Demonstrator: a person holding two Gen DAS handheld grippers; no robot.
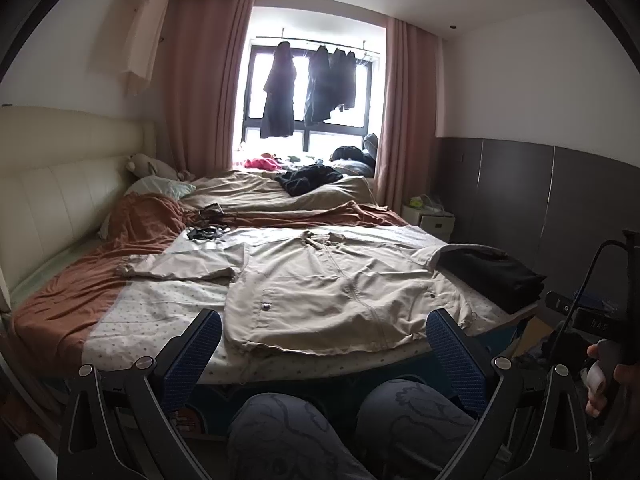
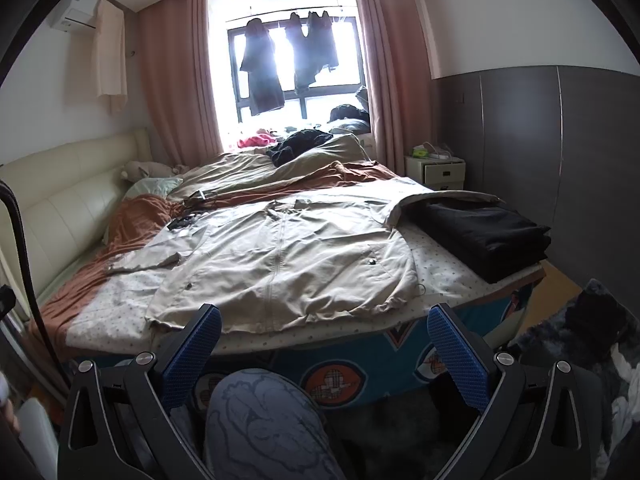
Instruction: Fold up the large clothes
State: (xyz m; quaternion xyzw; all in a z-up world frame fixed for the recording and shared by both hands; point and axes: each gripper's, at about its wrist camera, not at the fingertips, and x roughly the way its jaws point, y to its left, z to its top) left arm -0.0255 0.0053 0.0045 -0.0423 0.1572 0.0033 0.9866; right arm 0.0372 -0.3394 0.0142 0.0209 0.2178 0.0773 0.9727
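Left claw (image 1: 324, 344) and right claw (image 2: 324, 340) gape, empty

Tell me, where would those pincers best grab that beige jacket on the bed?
Probably the hem corners of the beige jacket, approached from the foot of the bed. It lies flat, zipped front up, hem nearest both open grippers, left and right.

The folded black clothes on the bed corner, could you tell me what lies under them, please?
The folded black clothes rest on the beige jacket's sleeve and the dotted sheet. The sleeve's end beneath is hidden.
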